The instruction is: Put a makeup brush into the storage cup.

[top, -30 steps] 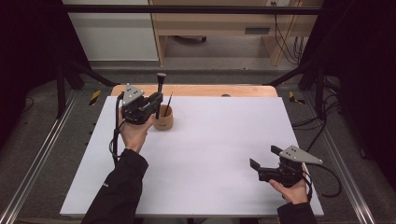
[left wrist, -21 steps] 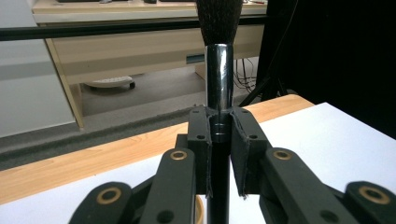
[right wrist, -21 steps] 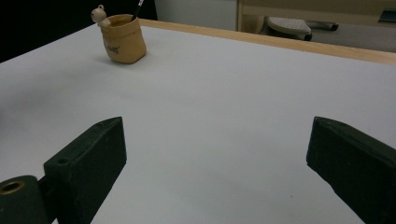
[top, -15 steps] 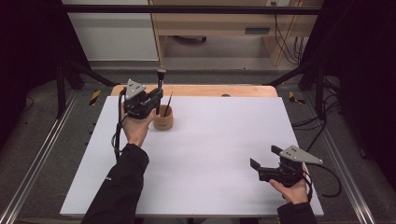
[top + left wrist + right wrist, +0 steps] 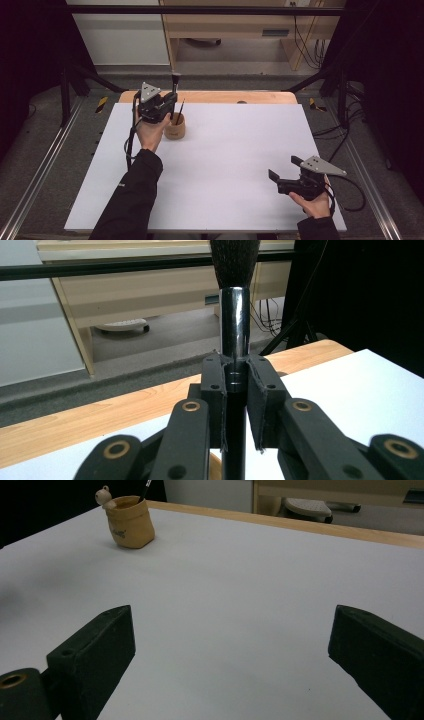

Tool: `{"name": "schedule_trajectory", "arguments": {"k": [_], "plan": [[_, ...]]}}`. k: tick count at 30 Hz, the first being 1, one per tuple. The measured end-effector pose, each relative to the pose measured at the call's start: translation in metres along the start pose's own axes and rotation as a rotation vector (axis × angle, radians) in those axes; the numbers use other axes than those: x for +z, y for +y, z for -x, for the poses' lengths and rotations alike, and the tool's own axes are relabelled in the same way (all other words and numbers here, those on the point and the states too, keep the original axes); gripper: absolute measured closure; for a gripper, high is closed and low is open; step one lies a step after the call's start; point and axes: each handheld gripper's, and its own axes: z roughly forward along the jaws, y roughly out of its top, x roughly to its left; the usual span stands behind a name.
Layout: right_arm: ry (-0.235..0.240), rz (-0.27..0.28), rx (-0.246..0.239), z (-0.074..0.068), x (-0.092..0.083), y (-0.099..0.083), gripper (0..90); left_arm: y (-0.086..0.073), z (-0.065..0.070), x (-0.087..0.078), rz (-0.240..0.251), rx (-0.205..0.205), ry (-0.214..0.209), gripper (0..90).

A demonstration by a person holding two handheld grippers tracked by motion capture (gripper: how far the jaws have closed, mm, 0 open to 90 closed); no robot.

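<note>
1. The left tongs (image 5: 172, 97) are clamped on the makeup brush (image 5: 235, 310). In the left gripper view the pads pinch its dark handle just below the chrome ferrule, with the bristles standing upright above.
2. Compared with a second ago, the left hand has drifted a little towards the upper left of the high view. The brush now stands beside and above the small wooden pot (image 5: 175, 127) rather than directly over it.
3. My guess is that the brush is being carried near the pot's mouth, either just lifted out or about to be set in.
4. A thin dark stick (image 5: 179, 112) leans inside the pot, close to the held brush.
5. The right tongs (image 5: 285, 168) rest with jaws wide apart and nothing between them, low right on the white surface (image 5: 230, 150), well away from pot and brush.
</note>
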Motion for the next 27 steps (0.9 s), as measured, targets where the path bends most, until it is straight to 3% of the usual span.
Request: {"name": "schedule_trajectory", "arguments": {"k": [13, 27], "plan": [[0.0, -0.001, -0.003, 0.002, -0.001, 0.0, 5.4, -0.007, -0.003, 0.022, -0.029, 0.002, 0.014, 78.3], [-0.002, -0.005, 0.002, 0.002, 0.0, -0.001, 5.4, -0.019, -0.011, 0.033, -0.057, -0.007, 0.027, 78.3]]}}
